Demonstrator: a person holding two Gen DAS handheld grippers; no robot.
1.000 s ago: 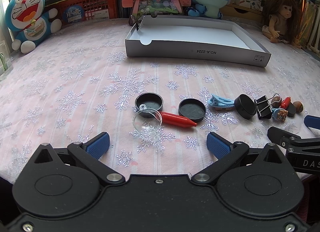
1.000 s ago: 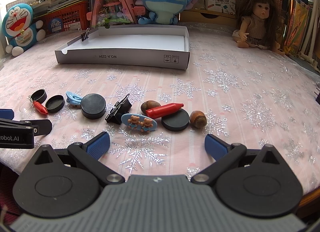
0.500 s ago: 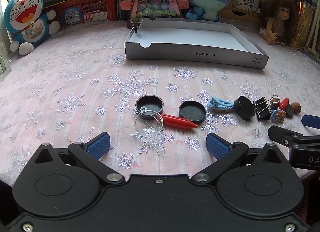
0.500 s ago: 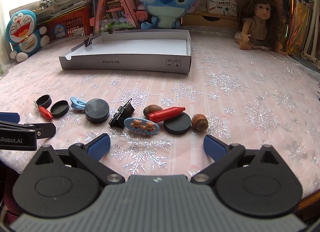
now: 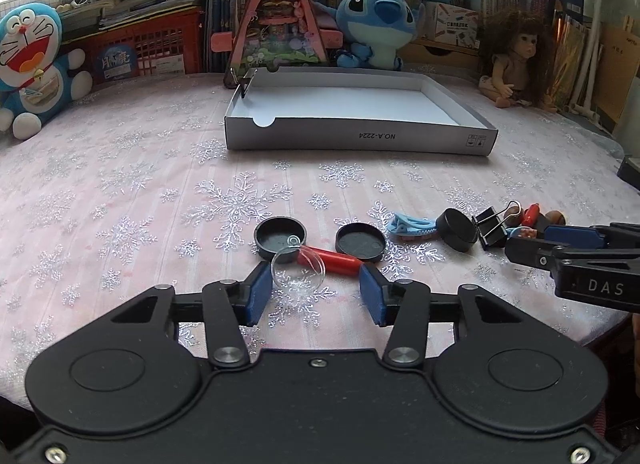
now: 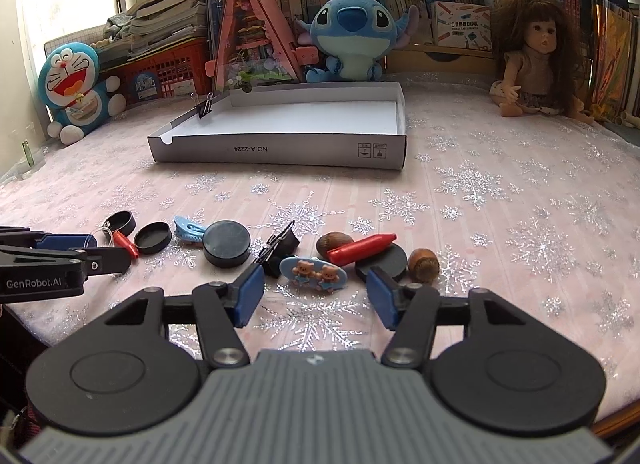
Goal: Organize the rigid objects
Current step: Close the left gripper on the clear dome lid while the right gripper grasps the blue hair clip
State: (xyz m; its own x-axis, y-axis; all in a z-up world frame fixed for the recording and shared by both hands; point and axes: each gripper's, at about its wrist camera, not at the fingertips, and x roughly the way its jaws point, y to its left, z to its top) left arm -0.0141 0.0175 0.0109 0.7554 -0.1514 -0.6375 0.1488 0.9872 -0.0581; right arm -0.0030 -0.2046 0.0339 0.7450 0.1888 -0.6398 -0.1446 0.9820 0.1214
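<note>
Left claw [image 5: 315,288]: jaws closing; the clear round disc [image 5: 298,273] and the red crayon [image 5: 334,261] lie between the blue pads, no pad pressing on either yet
Right claw [image 6: 315,291]: jaws closing too; the blue oval bear clip [image 6: 313,273] sits between the pads, untouched as far as I can see
Near the left claw: two black round lids, one [image 5: 280,236] just behind the disc, the other [image 5: 361,242] by the crayon's right end; further right a light blue hair clip [image 5: 412,224] and a black puck [image 5: 456,229]
Near the right claw: a black binder clip [image 6: 280,248] to the left; behind the bear clip a second red crayon [image 6: 362,249] resting on a flat black disc [image 6: 382,262], with one brown nut [image 6: 333,242] behind it and another [image 6: 423,264] to the right
Farther off: an open white cardboard tray [image 6: 280,150], well apart from the clutter, another binder clip [image 6: 206,106] clamped on its far left wall
Table [image 6: 500,200]: pink cloth with silver snowflakes
Far edge: plush toys, a doll [image 6: 536,60], books
</note>
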